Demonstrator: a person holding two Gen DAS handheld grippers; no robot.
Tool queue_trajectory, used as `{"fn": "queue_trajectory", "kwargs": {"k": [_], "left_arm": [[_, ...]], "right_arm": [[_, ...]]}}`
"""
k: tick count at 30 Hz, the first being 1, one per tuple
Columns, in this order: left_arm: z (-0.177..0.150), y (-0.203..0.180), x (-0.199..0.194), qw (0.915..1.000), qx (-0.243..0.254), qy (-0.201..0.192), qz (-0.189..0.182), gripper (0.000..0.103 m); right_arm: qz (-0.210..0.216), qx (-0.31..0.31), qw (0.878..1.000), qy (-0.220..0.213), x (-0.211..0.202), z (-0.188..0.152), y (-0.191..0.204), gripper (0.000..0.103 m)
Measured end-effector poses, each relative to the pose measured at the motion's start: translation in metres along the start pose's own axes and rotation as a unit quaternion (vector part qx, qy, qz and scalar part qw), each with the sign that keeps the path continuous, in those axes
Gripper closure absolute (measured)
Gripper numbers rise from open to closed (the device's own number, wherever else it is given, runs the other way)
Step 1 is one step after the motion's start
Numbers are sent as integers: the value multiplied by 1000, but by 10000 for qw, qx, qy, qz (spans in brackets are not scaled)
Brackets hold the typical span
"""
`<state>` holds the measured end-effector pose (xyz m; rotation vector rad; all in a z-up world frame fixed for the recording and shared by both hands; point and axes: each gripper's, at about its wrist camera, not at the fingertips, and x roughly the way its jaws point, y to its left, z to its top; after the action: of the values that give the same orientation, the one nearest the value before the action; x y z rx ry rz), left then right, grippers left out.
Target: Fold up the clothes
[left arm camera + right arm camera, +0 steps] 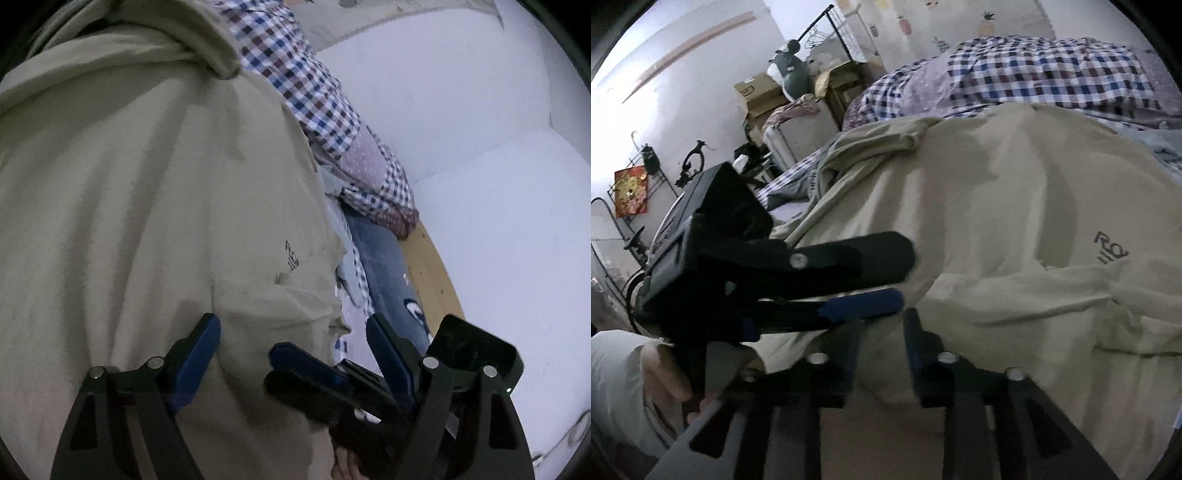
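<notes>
A beige cotton hoodie with a small dark printed logo [147,206] is seen spread over a bed, filling most of both wrist views, its hood [207,48] bunched at the far end. The left gripper [295,343] is held over the garment's near edge; its 2 blue-padded fingers [197,354] stand wide apart, with nothing pinched between them. The right gripper [881,347] is seen low over the same cloth, its 2 dark fingers [918,354] set apart with beige fabric lying in the gap; whether any fabric is pinched cannot be told. In the left wrist view the right gripper's blue-padded tips appear between the left fingers, close to the hoodie's edge. In the right wrist view the left gripper crosses the frame from the left, held by a hand [665,380] in a white sleeve. A blue, red and white checked quilt [1045,70] lies heaped beyond the hoodie. Blue denim cloth [384,266] lies beside it along a wooden bed rail [432,273], next to a white wall [461,110]. Cardboard boxes [757,92] are stacked in the far corner.
</notes>
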<state>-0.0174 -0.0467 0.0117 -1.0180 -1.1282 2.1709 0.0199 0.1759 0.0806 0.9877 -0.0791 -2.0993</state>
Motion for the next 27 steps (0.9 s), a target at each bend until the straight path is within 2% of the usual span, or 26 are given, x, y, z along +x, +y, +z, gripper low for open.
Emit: {"fn": "queue_trajectory", "kwargs": {"k": [1,2,5,7,10,11,13,15,18,20,21,22,23,24,27], "left_arm": [[0,-1,1,10000,57,26,30,19],[1,-1,3,9999,108,52,62,19],[-1,-3,5,9996,207,116,159,24],[-1,-3,6,9992,242,157,263,31],[-2,-3,6,9983,321,262,405,35],[-3,-3,6,9978,372,309,454,35],[-4,-9,12,9954,558,423,649,35],[-7,-14,17,9931,699,478,815,35],[-8,-16,20,9912,752,467,988,37],[-8,-16,22,9907,685,412,1099,54],[-7,-14,23,9901,607,403,1198,68],[-6,-11,25,9892,521,398,1308,83],[-5,-8,25,9890,436,387,1356,90],[-4,-5,24,9890,351,373,1387,97],[2,-4,18,9897,259,192,1394,103]], "right_arm": [[26,-8,10000,-2,-3,0,-2,58],[51,-16,10000,-4,-6,-1,-5,53],[128,-40,9999,-9,-16,-2,-11,53],[179,-55,9998,-13,-22,-3,-16,53],[256,-79,9996,-19,-31,-4,-23,46],[129,80,9997,-166,-42,-5,-34,42],[-402,614,9959,-533,-67,-7,-65,40],[-1169,1361,9808,-765,-89,-14,-99,39],[-1969,2103,9538,-847,-107,-30,-132,39],[-2330,2326,9409,-802,-114,-37,-143,39],[-2462,2408,9354,-796,-117,-41,-147,39],[-2528,2459,9325,-782,-119,-44,-151,39],[-2539,2485,9317,-761,-121,-47,-155,39],[-2559,2469,9318,-731,-121,-48,-158,39],[-2694,2169,9369,-514,-110,-46,-156,39]]}}
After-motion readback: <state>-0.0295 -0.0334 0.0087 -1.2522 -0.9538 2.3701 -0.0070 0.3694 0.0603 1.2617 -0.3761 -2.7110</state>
